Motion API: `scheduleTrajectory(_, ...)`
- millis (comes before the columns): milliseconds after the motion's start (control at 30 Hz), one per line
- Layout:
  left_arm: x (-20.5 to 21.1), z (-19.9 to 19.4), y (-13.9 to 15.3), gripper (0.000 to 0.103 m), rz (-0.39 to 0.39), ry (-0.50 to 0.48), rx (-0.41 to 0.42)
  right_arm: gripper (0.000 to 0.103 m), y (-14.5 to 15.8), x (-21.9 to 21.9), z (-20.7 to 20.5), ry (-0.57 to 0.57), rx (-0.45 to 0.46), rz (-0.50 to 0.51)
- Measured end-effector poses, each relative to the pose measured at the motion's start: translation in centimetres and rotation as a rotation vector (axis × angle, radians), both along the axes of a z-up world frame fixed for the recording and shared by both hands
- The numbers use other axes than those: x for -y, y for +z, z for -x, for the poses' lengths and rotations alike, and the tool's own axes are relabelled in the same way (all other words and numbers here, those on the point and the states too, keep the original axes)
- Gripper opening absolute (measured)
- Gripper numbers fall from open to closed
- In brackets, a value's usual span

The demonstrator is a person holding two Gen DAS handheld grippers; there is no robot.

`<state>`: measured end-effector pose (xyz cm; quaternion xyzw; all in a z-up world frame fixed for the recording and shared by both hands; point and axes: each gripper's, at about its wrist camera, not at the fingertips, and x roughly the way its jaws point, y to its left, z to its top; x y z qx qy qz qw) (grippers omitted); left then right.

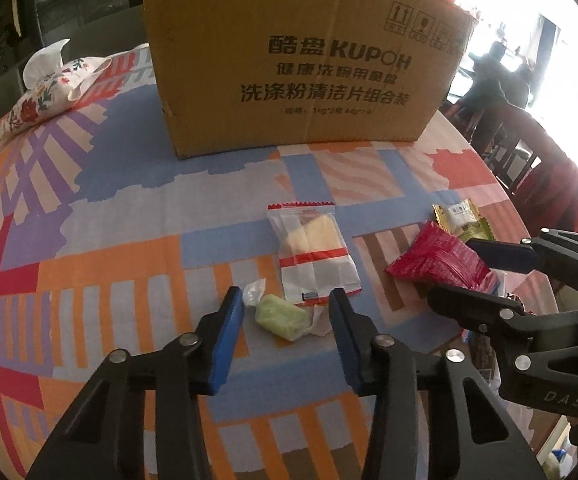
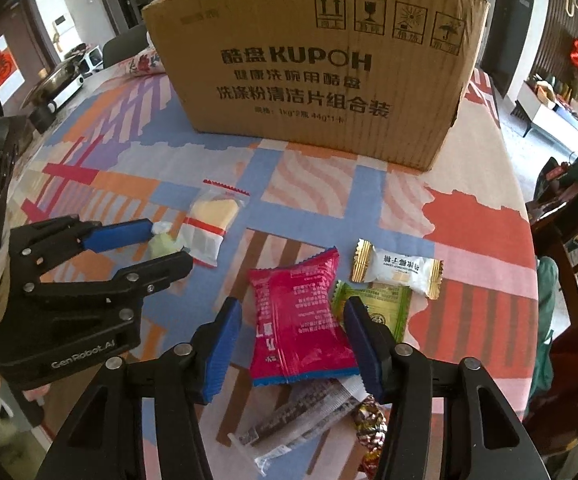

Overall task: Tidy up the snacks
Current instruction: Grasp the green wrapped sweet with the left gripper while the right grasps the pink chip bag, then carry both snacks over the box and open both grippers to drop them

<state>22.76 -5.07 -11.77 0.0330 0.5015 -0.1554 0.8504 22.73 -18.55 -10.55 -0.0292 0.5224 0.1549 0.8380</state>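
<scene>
A cardboard box (image 1: 301,60) stands at the back of the table and shows in the right wrist view (image 2: 321,76) too. My left gripper (image 1: 285,312) is open around a green wrapped candy (image 1: 283,317), which lies on the cloth; it also shows in the right wrist view (image 2: 161,244). A clear packet with a yellow cake (image 1: 313,250) lies just beyond. My right gripper (image 2: 293,326) is open around a red snack packet (image 2: 299,320), also in the left wrist view (image 1: 437,260). A white and gold packet (image 2: 397,270) and a green packet (image 2: 381,304) lie to its right.
A patterned tablecloth (image 1: 109,260) covers the round table. A floral tissue holder (image 1: 49,88) sits at the back left. A clear sachet (image 2: 301,416) and a foil candy (image 2: 369,428) lie under my right gripper. Wooden chairs (image 1: 529,152) stand at the right.
</scene>
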Motion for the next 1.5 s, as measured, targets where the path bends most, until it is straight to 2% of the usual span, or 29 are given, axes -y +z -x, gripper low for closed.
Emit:
scheduleTrajectory(67,0.0,0.1,0.0,0.031,0.006,0.002,0.002,0.045,-0.2,-0.2,-0.1,0.004,-0.014,-0.016)
scheduleTrajectory(167,-0.3,0.3,0.1,0.029,0.016,0.006,0.0,0.04,-0.3,-0.5,0.0,-0.001,-0.008,-0.025)
scheduleTrajectory(367,-0.7,0.6,0.5,0.028,0.02,0.013,0.01,0.038,-0.1,-1.0,0.3,-0.01,0.014,-0.028)
scheduleTrajectory(800,-1.6,2.6,4.9,0.028,0.059,0.023,0.123,0.038,3.3,-0.7,1.5,-0.027,0.103,-0.067)
scheduleTrajectory(1133,-1.6,3.6,10.7,0.028,0.079,0.009,0.257,0.038,8.6,0.5,2.4,-0.063,0.251,-0.108)
scheduleTrajectory(1500,-1.2,2.6,16.6,0.028,0.103,0.005,0.39,0.038,14.5,0.9,2.3,-0.075,0.395,-0.157)
